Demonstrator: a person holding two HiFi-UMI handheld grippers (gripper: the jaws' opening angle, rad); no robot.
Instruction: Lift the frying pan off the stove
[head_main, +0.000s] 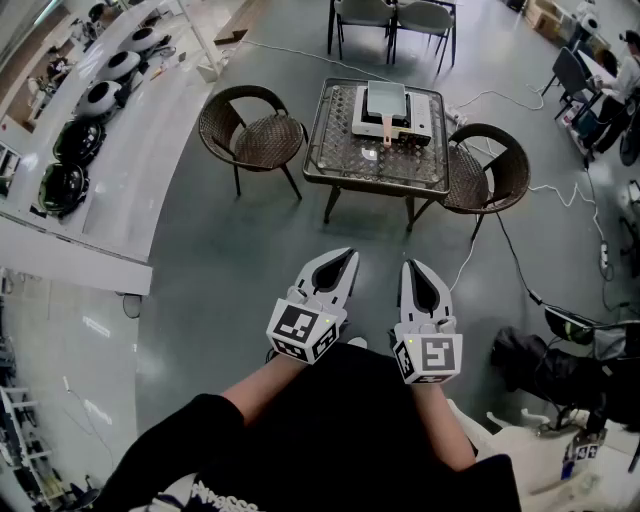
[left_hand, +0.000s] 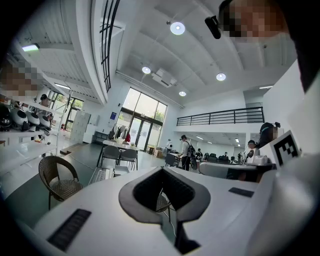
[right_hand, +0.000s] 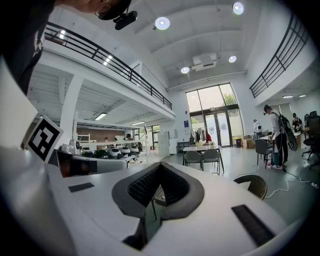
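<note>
Far ahead in the head view, a square grey frying pan (head_main: 386, 98) with a pale pink handle rests on a white stove (head_main: 421, 126) on a small glass-topped table (head_main: 340, 150). Both grippers hover over the floor close to my body, well short of the table. My left gripper (head_main: 351, 255) and right gripper (head_main: 408, 265) point toward the table, side by side, each shut with nothing held. In the left gripper view the left gripper (left_hand: 162, 170) has its jaws together; likewise the right gripper (right_hand: 161, 165) in the right gripper view.
Two brown wicker chairs (head_main: 252, 130) (head_main: 490, 165) flank the table. White cables (head_main: 560, 195) trail over the grey floor at right. A long white counter (head_main: 120, 170) with helmets runs along the left. A black bag (head_main: 520, 360) lies at right.
</note>
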